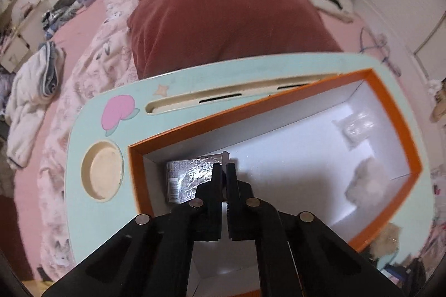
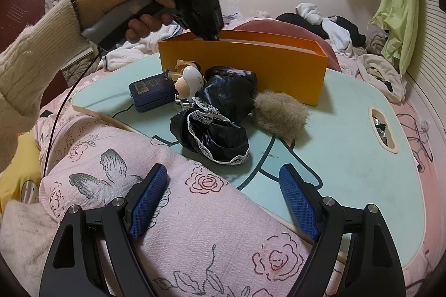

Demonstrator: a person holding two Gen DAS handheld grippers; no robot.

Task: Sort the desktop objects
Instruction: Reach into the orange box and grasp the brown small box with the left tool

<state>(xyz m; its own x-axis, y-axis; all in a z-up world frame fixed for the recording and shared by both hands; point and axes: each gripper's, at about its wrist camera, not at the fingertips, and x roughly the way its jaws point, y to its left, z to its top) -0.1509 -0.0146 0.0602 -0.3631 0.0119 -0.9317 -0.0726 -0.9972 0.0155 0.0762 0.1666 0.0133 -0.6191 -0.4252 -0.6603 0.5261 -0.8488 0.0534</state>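
Note:
An orange box (image 1: 390, 107) with a white inside stands on the mint lap desk (image 1: 92, 129). My left gripper (image 1: 224, 168) is inside the box, shut on the edge of a silver foil packet (image 1: 189, 177) at the box's left end. A clear bag (image 1: 356, 127) and a white fluffy ball (image 1: 368, 182) lie in the box. In the right wrist view the left gripper (image 2: 214, 36) dips into the orange box (image 2: 251, 68). My right gripper (image 2: 223, 202) is open and empty over a pink floral blanket (image 2: 195, 235). Black lace cloth (image 2: 214, 127), a brown fur ball (image 2: 281, 113), a blue case (image 2: 150, 93) and a small figure (image 2: 189, 82) lie on the desk.
The desk (image 2: 362, 157) sits on a bed with a red cushion (image 1: 223, 24) behind it. The desk has a round cup recess (image 1: 103, 174), a long slot (image 1: 237, 96) and a handle cut-out (image 2: 383, 129). Clothes are piled along the wall (image 2: 334, 26).

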